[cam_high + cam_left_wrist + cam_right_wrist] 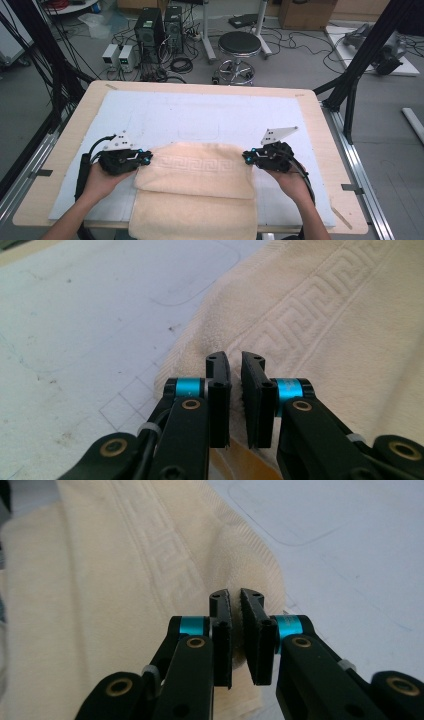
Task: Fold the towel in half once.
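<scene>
On the counter (320, 150), over a white mat (200, 117), a cream towel (200, 172) lies folded, its upper layer with the key-pattern band facing up and its lower part hanging off the near edge. At the towel's left corner the left claw (148, 158) has its jaws pressed together, pinching the fabric edge between the pads. At the right corner the right claw (246, 157) pinches the towel's edge the same way, the cloth bunched between its jaws.

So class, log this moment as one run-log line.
left gripper: shut on towel corner | right gripper: shut on towel corner | towel: folded on mat
</scene>
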Motion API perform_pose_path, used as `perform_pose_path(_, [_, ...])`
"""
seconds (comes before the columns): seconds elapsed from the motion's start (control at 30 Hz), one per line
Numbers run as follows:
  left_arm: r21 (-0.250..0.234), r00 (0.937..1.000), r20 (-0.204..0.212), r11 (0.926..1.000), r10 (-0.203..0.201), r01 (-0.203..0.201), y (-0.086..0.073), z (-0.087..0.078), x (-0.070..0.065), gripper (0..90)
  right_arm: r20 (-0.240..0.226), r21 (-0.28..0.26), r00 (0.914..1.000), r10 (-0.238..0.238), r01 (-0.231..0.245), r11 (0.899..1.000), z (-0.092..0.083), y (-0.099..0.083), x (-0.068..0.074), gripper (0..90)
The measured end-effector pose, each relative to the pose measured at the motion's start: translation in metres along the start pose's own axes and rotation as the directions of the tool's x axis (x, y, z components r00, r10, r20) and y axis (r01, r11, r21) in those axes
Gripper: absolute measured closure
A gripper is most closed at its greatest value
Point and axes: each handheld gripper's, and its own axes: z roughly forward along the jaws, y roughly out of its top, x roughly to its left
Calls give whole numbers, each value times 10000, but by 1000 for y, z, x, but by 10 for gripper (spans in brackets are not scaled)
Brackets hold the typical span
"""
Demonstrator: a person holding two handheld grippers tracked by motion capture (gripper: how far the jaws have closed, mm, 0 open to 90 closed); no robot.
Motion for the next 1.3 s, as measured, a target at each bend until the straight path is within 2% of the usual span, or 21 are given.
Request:
perform_pose_path(0.17, [-311, 9992, 236, 9990, 316, -309, -6, -23, -21, 820, -218, -239, 9985, -505, 499, 9985, -23, -3, 25, 835])
perform_pose_path(0.27, [-412, 9975, 428, 9977, 563, -546, -17, -37, -41, 819, -525, -553, 9967, -623, 594, 9967, -36, -12, 46, 835])
perform_pose_path(0.37, [-418, 9925, 729, 9946, 983, -955, -28, -51, -59, 795, -840, -788, 9941, -685, 619, 9950, -44, -24, 65, 820])
perform_pose_path(0.43, [-440, 9912, 879, 9945, 986, -950, -34, -58, -64, 754, -1240, -900, 9901, -660, 550, 9944, -47, -32, 73, 772])
perform_pose_path(0.47, [-418, 9924, 816, 9951, 923, -891, -36, -61, -65, 712, -1298, -891, 9894, -645, 531, 9946, -47, -35, 76, 744])
perform_pose_path(0.53, [-497, 9934, 765, 9954, 854, -818, -38, -61, -64, 684, -1384, -854, 9883, -640, 525, 9950, -47, -39, 78, 723])
perform_pose_path(0.63, [-418, 9962, 594, 9972, 640, -616, -37, -55, -54, 646, -1144, -663, 9920, -529, 456, 9968, -41, -41, 72, 697])
perform_pose_path(0.73, [-291, 9990, 332, 9992, 295, -285, -34, -40, -40, 645, -807, -190, 9960, -390, 376, 9991, -27, -40, 59, 679])
perform_pose_path(0.87, [-65, 9995, 284, 9999, -143, 145, -34, -20, -23, 640, -149, 242, 9990, -421, 425, 9988, -10, -39, 40, 617])
perform_pose_path(0.9, [81, 9993, 303, 9998, -210, 207, -34, -14, -18, 639, 82, 375, 9988, -475, 471, 9982, -7, -37, 36, 595])
perform_pose_path(0.97, [272, 9987, 390, 9991, -337, 326, -34, -7, -13, 616, 217, 539, 9968, -773, 761, 9956, 2, -34, 27, 531])
perform_pose_path(1.03, [520, 9974, 660, 9983, -300, 266, -33, 0, -11, 601, 165, 592, 9962, -860, 849, 9946, 9, -31, 20, 500])
perform_pose_path(1.1, [474, 9951, 935, 9985, -313, 269, -31, 3, -14, 587, 316, 761, 9964, -788, 762, 9942, 16, -29, 13, 478])
perform_pose_path(1.2, [578, 9874, 1573, 9983, -143, 53, -28, 7, -19, 559, 289, 1010, 9973, -673, 641, 9928, 25, -30, 5, 475])
perform_pose_path(1.3, [937, 9790, 2032, 9956, -159, -32, -29, 12, -20, 567, 216, 1138, 9980, -592, 564, 9919, 29, -31, 3, 475])
